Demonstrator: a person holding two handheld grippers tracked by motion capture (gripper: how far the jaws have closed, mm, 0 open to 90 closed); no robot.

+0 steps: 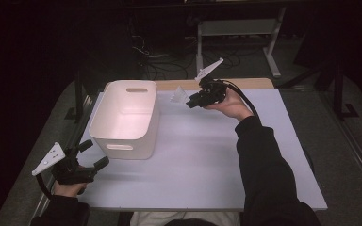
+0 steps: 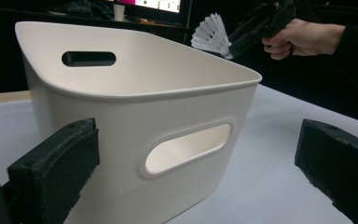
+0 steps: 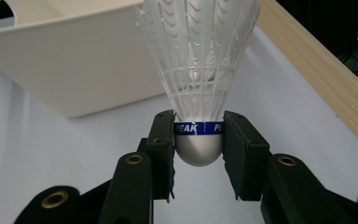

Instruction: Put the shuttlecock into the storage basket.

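Just beside bin [image 1: 125, 117] rim: held shuttlecock [image 1: 178, 96].

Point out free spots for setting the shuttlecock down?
The bin is empty inside. The table is bare from the bin's right wall to its right edge, crossed by the person's right sleeve. Tighter at the near-left corner, where the open left tool sits by the bin.

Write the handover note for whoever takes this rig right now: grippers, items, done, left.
Right gripper: shut on the shuttlecock at its cork, held in the air right of the white bin, skirt pointing toward it.
Left gripper: open, holding nothing, by the bin's near corner.
Bin: upright on the table, looks empty.
Done: shuttlecock picked up.
Left: probably carry it over the bin and release.
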